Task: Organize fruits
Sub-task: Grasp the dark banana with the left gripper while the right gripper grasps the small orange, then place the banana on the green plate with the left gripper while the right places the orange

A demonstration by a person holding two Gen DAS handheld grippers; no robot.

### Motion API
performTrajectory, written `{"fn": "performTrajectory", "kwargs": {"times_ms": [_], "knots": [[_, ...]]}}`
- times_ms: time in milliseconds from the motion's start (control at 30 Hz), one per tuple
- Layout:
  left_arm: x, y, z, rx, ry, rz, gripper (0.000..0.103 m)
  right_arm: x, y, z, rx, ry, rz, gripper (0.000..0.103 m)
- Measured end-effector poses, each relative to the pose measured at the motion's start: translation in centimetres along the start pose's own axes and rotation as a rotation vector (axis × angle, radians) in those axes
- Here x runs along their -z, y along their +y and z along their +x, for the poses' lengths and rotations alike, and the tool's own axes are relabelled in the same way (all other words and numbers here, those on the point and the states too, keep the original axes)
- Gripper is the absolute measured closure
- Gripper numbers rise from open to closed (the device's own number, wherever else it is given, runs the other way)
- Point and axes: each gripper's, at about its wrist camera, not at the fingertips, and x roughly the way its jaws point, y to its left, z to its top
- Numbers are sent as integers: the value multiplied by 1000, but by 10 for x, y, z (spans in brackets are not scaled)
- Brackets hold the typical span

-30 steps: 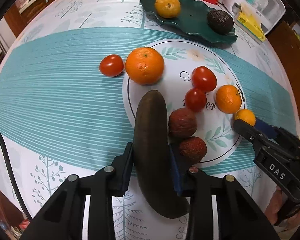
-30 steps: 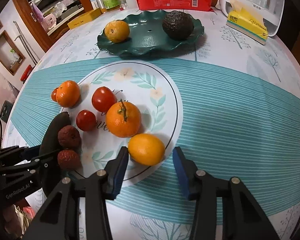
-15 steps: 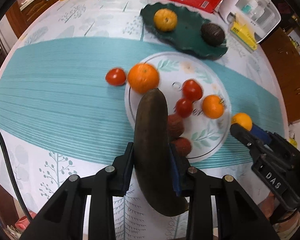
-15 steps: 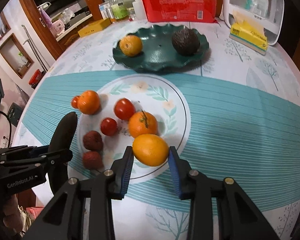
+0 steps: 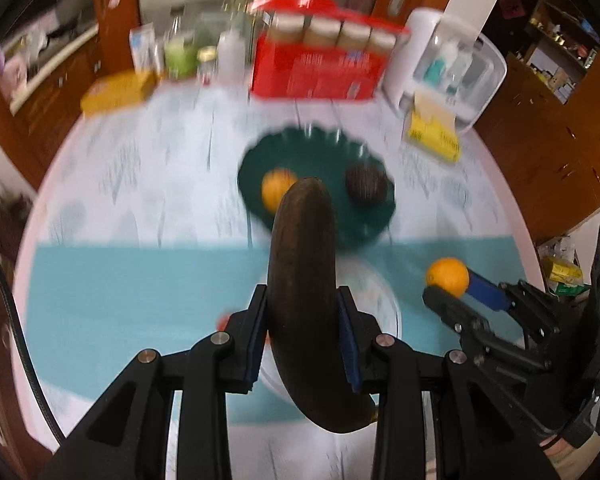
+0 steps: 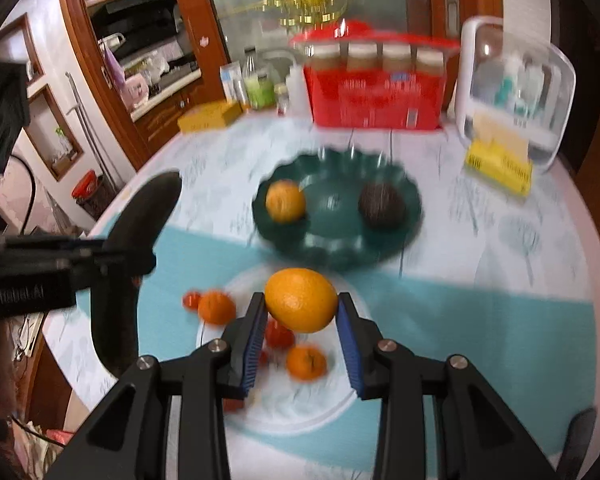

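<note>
The left claw (image 5: 302, 336) was pinching a blackened banana (image 5: 302, 280) between its blue pads, the fruit held clear of the desk (image 5: 140, 184) with its tip pointing toward the dark green scalloped dish (image 6: 332, 236). The right claw (image 6: 302, 344) was clamped on a yellow-orange citrus fruit (image 6: 301, 299), lifted above the white round plate (image 6: 300, 408). In the green dish lay an orange (image 6: 285, 201) and a dark avocado (image 6: 381, 205), apart from each other. On and beside the white plate sat blurred mandarins (image 6: 306, 361) and tomatoes (image 6: 278, 334). At the desk's far edge stood a red packet (image 6: 374, 96) and a yellow tissue pack (image 6: 498, 162).
</note>
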Motion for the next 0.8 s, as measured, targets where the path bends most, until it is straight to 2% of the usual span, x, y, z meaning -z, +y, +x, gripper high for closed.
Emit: {"fn": "performTrajectory", "kwargs": {"times_ms": [133,233,333,433,600,800], "knots": [[-56,4,-6,-4,-40,20,72,-41,-3,-4,32,-60,-18,68],[-97,1,6,-6,-48,51,72,-73,-11,3,66,-92,-13,68],[-129,0,31,-2,-35,66,72,-101,-22,21,97,-110,13,68],[-155,4,73,15,-4,40,72,-126,-38,53,142,-110,53,68],[-169,17,148,48,64,-38,72,-137,-59,115,175,-46,106,68],[-162,23,222,46,171,-41,72,-133,-76,178,166,54,164,67]]}}
